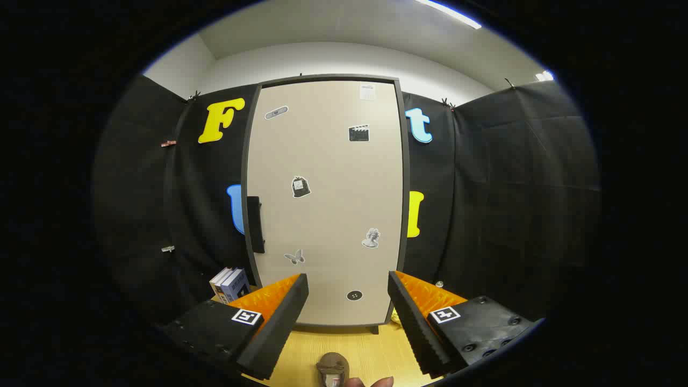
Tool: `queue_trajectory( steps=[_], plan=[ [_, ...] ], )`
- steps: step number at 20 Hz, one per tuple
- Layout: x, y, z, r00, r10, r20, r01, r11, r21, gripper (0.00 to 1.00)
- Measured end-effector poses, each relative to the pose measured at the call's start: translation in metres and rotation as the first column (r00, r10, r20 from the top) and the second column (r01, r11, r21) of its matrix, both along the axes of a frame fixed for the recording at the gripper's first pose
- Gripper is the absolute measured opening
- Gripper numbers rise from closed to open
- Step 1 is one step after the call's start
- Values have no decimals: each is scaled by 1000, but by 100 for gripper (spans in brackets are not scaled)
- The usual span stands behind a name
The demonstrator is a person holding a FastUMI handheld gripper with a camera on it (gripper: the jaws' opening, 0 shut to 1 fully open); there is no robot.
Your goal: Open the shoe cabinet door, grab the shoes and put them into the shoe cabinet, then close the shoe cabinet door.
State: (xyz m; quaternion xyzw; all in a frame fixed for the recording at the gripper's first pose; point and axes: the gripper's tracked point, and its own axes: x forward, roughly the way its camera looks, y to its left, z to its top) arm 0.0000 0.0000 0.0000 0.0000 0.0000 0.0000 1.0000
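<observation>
Facing the shoe cabinet (328, 204), upright on the wooden table (371, 349), door shut, flat beige panel dotted with stickers, dark handle (255, 223) on its left edge. Held level, gripper (348, 285) spread wide, gripping nothing. Brown shoe (332, 370) low between the fingers, fingertips of a hand (376, 382) beside it. Books (230, 284) left of the cabinet.
</observation>
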Motion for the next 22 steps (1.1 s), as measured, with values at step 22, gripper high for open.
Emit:
queue_trajectory(
  steps=[22],
  plan=[
    [3,14,0,999,42,3,-42,999,-4,97]
  ],
)
